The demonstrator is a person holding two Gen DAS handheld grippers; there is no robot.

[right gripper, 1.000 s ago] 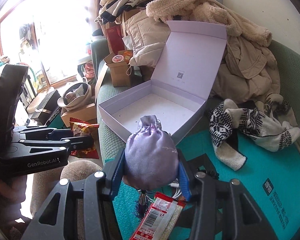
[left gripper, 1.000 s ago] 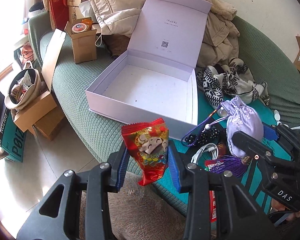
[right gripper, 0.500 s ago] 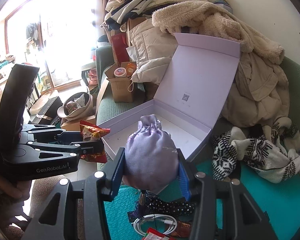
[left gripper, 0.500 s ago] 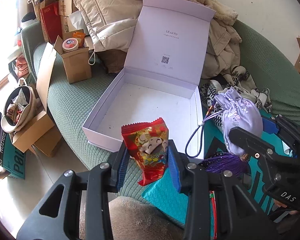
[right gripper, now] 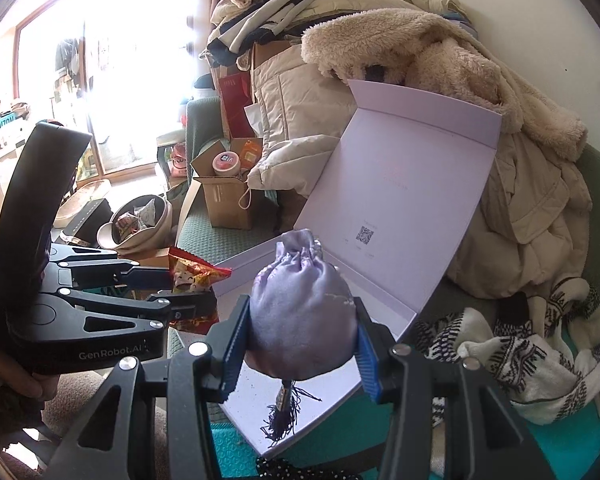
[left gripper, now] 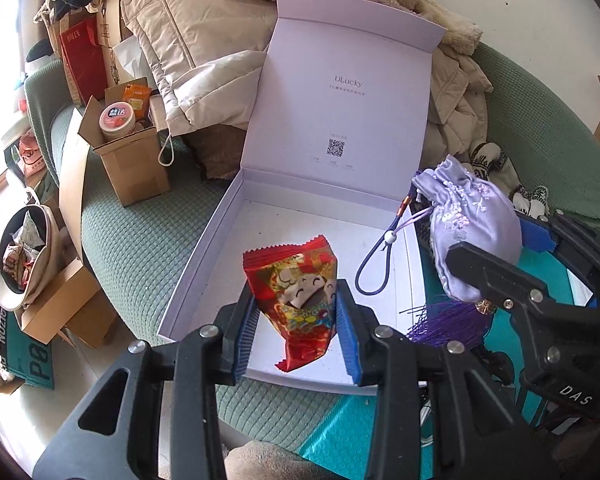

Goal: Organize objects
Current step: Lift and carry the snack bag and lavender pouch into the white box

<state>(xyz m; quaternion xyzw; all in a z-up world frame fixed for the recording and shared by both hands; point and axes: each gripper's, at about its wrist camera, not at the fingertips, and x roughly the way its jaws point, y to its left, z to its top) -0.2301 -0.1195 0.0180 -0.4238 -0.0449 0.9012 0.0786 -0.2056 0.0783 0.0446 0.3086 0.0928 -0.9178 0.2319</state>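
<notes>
An open lilac gift box (left gripper: 216, 236) lies on the green sofa, its lid (left gripper: 348, 104) standing upright. My left gripper (left gripper: 296, 324) is shut on a red snack packet (left gripper: 296, 296) and holds it over the box's near left corner. My right gripper (right gripper: 300, 344) is shut on a lilac satin drawstring pouch (right gripper: 302, 320) with a purple tassel (right gripper: 282, 420), held over the box's near right edge (right gripper: 380, 308). The pouch (left gripper: 472, 236) and its cord (left gripper: 376, 256) show in the left wrist view; the left gripper and packet (right gripper: 192, 276) show in the right wrist view.
Coats (right gripper: 440, 92) are piled behind the box. A small cardboard box (left gripper: 132, 160) with a jar (left gripper: 118, 120) stands on the sofa to the left. Patterned knitwear (right gripper: 520, 344) lies at the right on a teal mat (left gripper: 340, 432). A bowl of snacks (left gripper: 20, 256) sits on cartons on the floor.
Both grippers have moved forward and up with their loads, from in front of the sofa edge to over the open box.
</notes>
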